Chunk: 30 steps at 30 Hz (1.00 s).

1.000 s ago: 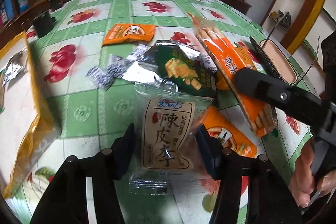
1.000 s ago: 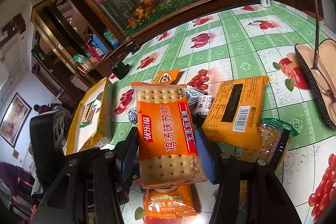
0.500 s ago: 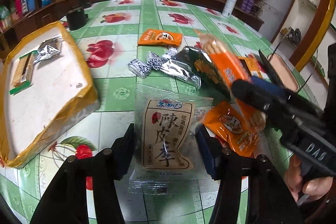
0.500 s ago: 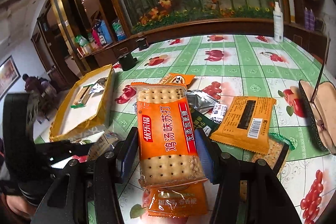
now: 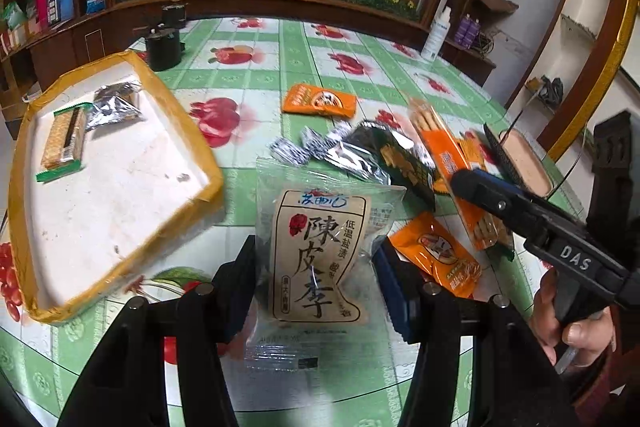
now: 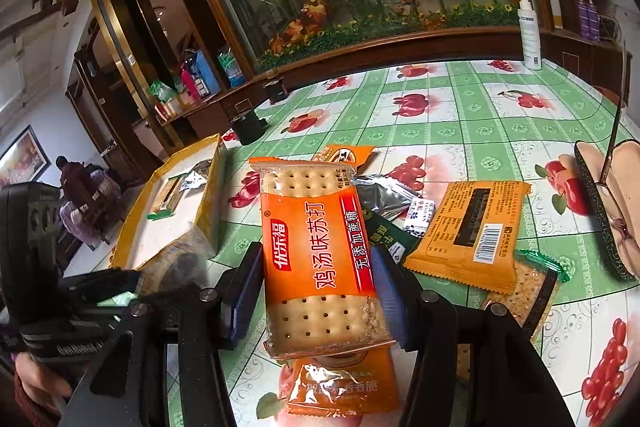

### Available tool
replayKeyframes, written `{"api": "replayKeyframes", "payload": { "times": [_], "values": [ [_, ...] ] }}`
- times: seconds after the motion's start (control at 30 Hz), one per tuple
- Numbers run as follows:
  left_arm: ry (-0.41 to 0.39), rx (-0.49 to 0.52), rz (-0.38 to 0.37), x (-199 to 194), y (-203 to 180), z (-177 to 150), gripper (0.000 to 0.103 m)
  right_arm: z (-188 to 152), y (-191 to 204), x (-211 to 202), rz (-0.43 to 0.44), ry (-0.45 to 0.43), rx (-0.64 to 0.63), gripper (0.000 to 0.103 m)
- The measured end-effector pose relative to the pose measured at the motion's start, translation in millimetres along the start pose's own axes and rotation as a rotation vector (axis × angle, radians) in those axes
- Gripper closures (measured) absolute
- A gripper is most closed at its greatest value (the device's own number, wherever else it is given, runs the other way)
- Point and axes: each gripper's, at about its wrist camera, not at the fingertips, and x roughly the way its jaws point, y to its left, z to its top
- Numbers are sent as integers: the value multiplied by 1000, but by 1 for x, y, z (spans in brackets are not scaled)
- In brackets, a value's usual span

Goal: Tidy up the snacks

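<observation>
The left gripper is clamped on a clear plum packet, held above the tablecloth beside the yellow-rimmed tray. The right gripper grips an orange cracker pack over the loose snacks.

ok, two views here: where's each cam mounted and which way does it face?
Left wrist: sits on the left gripper, looks down its fingers at the plum packet and the tray; the right gripper and hand show at right.
Right wrist: sits on the right gripper, faces the cracker pack; the left gripper shows at left.
Shared: tray, orange packets, green tablecloth.
</observation>
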Motion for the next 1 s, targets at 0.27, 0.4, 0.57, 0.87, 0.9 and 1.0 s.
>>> {"api": "replayKeyframes", "payload": {
  "times": [0.27, 0.4, 0.57, 0.87, 0.9, 1.0],
  "values": [
    [-88, -66, 14, -34, 50, 2, 48, 0, 9, 2, -34, -9, -1, 45],
    [-128, -119, 43, -47, 78, 4, 48, 3, 33, 9, 26, 13, 7, 45],
    [-162, -183, 84, -51, 111, 7, 48, 13, 82, 28, 125, 56, -33, 44],
    [-207, -298, 182, -37, 168, 15, 48, 36, 150, 82, 210, 106, -39, 44],
    [-209, -302, 185, -35, 169, 16, 48, 38, 155, 90, 222, 121, -26, 44],
    [-208, -297, 206, -26, 175, 15, 48, 40, 165, 114, 247, 157, 6, 44]
  ]
}}
